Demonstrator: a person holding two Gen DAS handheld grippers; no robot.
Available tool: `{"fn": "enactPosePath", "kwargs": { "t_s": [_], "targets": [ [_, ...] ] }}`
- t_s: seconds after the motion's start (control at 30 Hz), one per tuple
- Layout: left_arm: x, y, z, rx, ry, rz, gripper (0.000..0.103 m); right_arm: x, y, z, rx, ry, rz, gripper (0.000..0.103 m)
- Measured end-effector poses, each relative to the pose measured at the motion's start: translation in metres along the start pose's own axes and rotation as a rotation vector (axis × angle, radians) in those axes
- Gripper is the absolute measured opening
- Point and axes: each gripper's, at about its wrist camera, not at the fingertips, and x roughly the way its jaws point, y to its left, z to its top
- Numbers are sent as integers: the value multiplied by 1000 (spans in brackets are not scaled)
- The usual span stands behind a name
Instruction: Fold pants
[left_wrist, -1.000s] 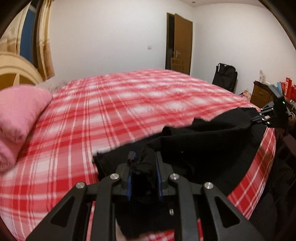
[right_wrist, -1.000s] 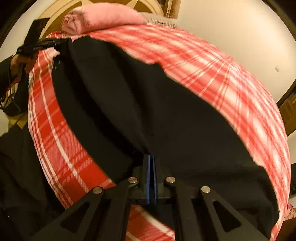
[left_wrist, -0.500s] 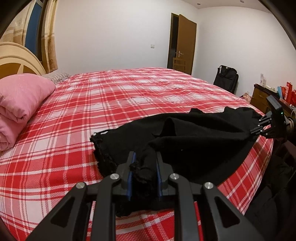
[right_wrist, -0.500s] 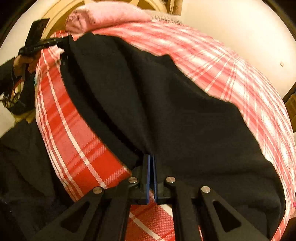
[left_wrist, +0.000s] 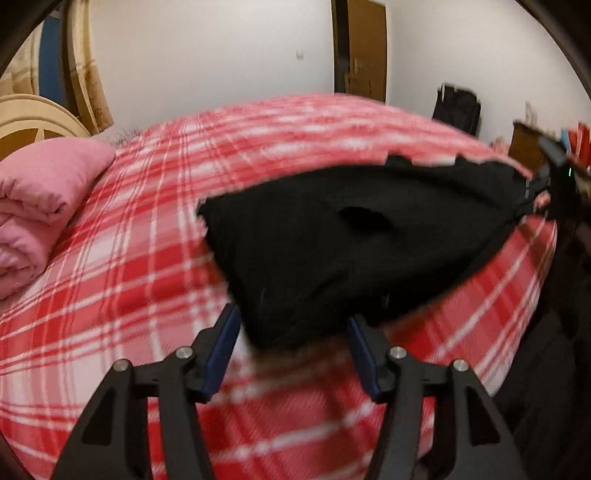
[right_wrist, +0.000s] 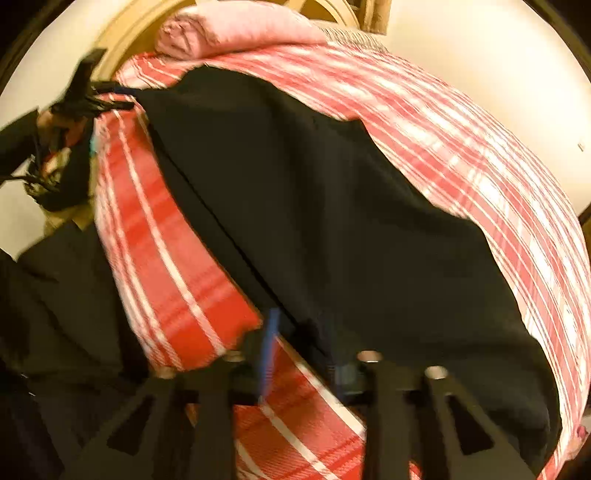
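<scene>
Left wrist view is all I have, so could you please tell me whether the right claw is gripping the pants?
Observer: No. The right claw stands open, its jaws have just been opening, and the edge of the pants lies unpinched by its pads.
Operator: Thank you. Does the cloth hang off the bed on the person's side?
Observer: Not there. That long edge rests on the plaid bedspread, with a red strip left bare beside it.
Operator: And what is behind my left claw?
Observer: A hand holds the left claw at the far corner of the pants.
</scene>
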Motion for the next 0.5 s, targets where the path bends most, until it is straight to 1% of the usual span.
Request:
{"fn": "enactPosePath", "kwargs": {
  "t_s": [0.03, 0.1, 0.13, 0.17, 0.2, 0.23, 0.3, 0.37, 0.4, 0.43, 0.5],
  "targets": [
    [-3, 4, -6, 2, 20, 33, 61, -3, 2, 4, -2, -21, 12, 52],
    [-11, 13, -13, -18, 28, 66, 61, -3, 7, 14, 6, -51, 50, 52],
    [-15, 19, -16, -35, 30, 87, 61, 0, 9, 19, 10, -53, 58, 52],
    [-18, 26, -18, -56, 25, 119, 61, 4, 10, 25, 15, -57, 46, 52],
    [-23, 34, -19, -93, 12, 149, 61, 8, 10, 30, 23, -60, 34, 52],
    [-25, 38, -19, -122, 1, 161, 61, 11, 7, 36, 39, -67, 46, 52],
    [-32, 43, -13, -183, -55, 183, 61, 13, -4, 45, 84, -88, 101, 52],
    [-37, 33, 1, -194, -117, 169, 63, 14, -23, 61, 159, -117, 135, 52],
    [-37, 28, 7, -187, -138, 162, 67, 15, -35, 70, 202, -129, 147, 52],
    [-35, 15, 18, -173, -168, 150, 69, 17, -47, 80, 250, -141, 169, 52],
    [-29, -3, 34, -150, -209, 90, 70, 21, -65, 97, 322, -161, 213, 52]
  ]
}}
